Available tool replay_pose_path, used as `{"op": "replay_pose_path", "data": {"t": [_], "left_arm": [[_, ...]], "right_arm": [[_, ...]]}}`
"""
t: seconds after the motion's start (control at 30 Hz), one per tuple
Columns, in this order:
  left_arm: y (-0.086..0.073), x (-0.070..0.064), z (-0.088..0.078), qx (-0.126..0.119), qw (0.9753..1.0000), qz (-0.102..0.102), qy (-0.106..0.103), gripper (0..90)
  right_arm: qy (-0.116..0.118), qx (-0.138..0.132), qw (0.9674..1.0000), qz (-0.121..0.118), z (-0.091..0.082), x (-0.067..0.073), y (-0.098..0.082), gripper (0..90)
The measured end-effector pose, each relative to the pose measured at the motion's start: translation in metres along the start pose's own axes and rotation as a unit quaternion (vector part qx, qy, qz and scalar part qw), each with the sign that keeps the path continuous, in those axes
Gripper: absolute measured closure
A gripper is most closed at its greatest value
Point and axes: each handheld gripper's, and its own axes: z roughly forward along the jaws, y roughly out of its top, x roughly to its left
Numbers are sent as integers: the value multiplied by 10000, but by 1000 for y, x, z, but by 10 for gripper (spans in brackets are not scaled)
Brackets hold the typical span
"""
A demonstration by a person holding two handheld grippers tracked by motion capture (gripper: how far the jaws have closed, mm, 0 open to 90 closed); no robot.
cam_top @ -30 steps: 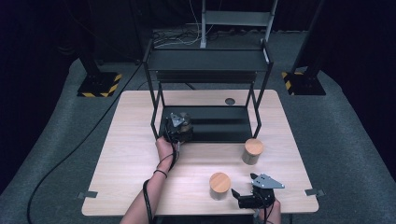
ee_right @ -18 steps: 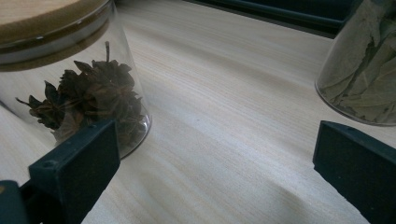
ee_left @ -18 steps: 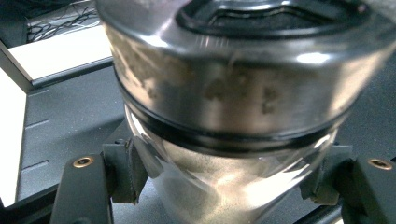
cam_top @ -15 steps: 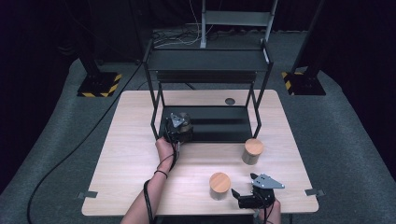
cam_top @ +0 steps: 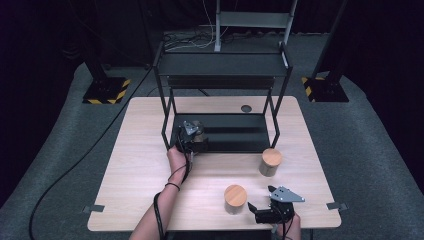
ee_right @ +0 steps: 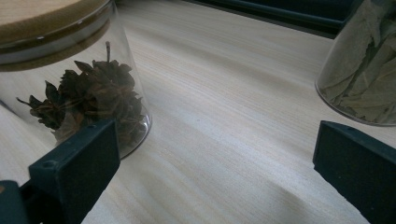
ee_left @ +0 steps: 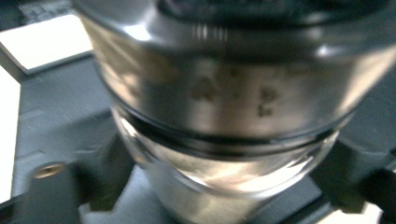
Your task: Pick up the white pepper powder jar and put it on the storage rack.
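My left gripper (cam_top: 192, 135) reaches onto the lower shelf (cam_top: 240, 135) of the black rack (cam_top: 220, 65), at its left end. A glass jar (cam_top: 200, 131) stands between its jaws. Up close, the jar (ee_left: 224, 107) is blurred, and the black jaws of my left gripper (ee_left: 210, 200) stand a little off its sides; they have just been opening. My right gripper (cam_top: 260, 207) rests open near the table's front edge. Ahead of my right gripper (ee_right: 215, 154), a wood-lidded jar of star anise (ee_right: 88, 93) stands left and a jar of bay leaves (ee_right: 364, 65) stands right.
On the wooden table (cam_top: 145, 165) the star anise jar (cam_top: 235, 197) stands near the front and the bay leaf jar (cam_top: 270, 161) farther back right. A small dark disc (cam_top: 246, 108) lies behind the rack. The rack's upper shelf (cam_top: 225, 64) overhangs the lower one.
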Motion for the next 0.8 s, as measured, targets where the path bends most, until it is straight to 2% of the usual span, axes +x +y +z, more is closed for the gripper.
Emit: {"op": "replay_pose_path", "data": {"t": [0.1, 0.2, 0.37, 0.53, 0.8], "left_arm": [[2, 1, -2, 309, 9993, -56, -186, 14], [3, 0, -7, 513, 9983, 48, -283, 0], [1, -4, -21, 658, 9973, 184, -280, 0], [-6, -8, -34, 726, 9960, 193, -488, 0], [-23, -15, -56, 783, 9939, 508, -589, 0]], "right_arm": [[3, -1, 10000, 1, 0, 0, 0, 0], [0, -1, 10000, 5, 0, 0, 0, 0], [-6, 4, 10000, 0, 0, 0, 0, 0], [-6, 9, 10000, 0, 0, 0, 0, 0], [-3, 7, 10000, 0, 0, 0, 0, 0]]}}
